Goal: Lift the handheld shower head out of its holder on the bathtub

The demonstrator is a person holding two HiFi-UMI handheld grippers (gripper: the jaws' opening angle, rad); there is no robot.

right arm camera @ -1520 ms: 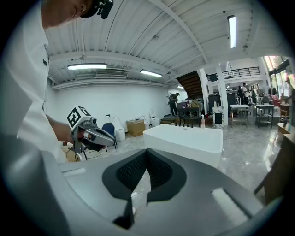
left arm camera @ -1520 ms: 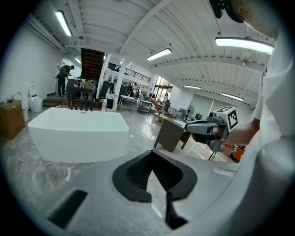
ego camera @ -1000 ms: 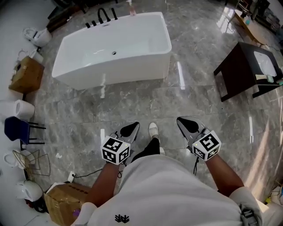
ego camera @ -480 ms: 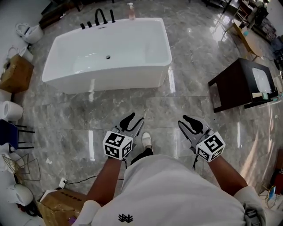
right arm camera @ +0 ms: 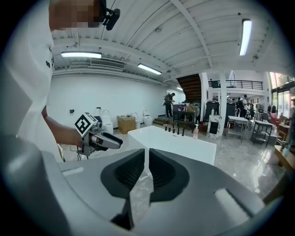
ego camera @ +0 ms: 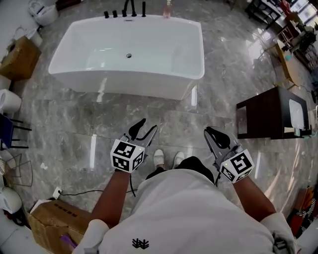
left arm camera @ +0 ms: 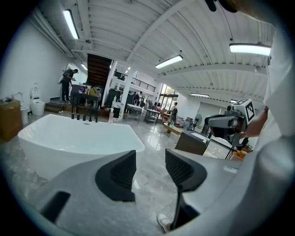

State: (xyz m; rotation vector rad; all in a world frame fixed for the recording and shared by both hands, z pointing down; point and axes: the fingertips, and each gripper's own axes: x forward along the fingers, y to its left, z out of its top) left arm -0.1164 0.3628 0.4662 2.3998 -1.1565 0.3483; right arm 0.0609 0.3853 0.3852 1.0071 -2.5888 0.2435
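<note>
The white bathtub (ego camera: 124, 82) stands on the marble floor ahead of me. A row of black tap fittings (ego camera: 125, 11) rises from its far rim; which of them is the handheld shower head I cannot tell at this distance. Both grippers hang over the floor, well short of the tub. My left gripper (ego camera: 147, 128) has its jaws opening, with nothing between them (left arm camera: 150, 159). My right gripper (ego camera: 212, 133) is closing to a narrow gap and is also empty (right arm camera: 147, 154). The tub (left arm camera: 78, 138) and fittings (right arm camera: 177, 130) show in both gripper views.
A pump bottle (ego camera: 168, 9) stands on the tub's far rim. A dark cabinet with a basin (ego camera: 271, 116) is at the right. Cardboard boxes (ego camera: 20, 59) (ego camera: 52, 223), toilets (ego camera: 7, 101) and a blue chair (ego camera: 5, 131) line the left. My shoes (ego camera: 166, 158) are below the grippers.
I have walked toward the tub, which now sits nearer and more centred. The left jaws have spread apart. The right jaws spread, then narrowed again.
</note>
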